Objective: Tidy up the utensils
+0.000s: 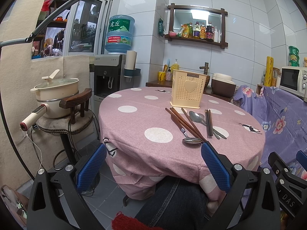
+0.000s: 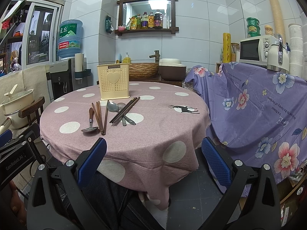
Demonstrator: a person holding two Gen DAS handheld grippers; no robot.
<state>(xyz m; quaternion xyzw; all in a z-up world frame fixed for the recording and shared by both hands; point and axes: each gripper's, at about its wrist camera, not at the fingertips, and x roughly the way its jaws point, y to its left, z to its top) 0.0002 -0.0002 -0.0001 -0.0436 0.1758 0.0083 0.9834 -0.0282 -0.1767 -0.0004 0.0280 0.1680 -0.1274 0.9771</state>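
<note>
- Left gripper: jaws spread wide, nothing between them. Blue pads sit low at the near edge of the table, above the person's denim-clad leg.
- Right gripper: jaws likewise wide apart and empty, held at the near table edge; the left tool's body is visible at this view's left margin.
- Round table carries a pink cloth with white dots; the cloth hangs over the near rim.
- Utensils lie loose on the cloth, mid-table, all apart from both grippers.
- Nearest item: wooden-handled spoon, bowl toward the camera.
- Just beside it on the right, brown chopsticks lie roughly lengthwise, tips close to the spoon bowl.
- Further right, two metal spoons, bowls pointing away from the camera, handles overlapped by dark chopsticks laid diagonally across them.
- Cream perforated utensil holder stands upright just behind the utensil cluster, heart emblem facing the cameras. Contents cannot be seen.
- Behind the table: woven basin with a tap, and a brown-and-cream cooker.
- Far left: water dispenser with a blue bottle. Far right: microwave above a purple floral cloth.
- Back wall: wooden shelf with bottles.
</note>
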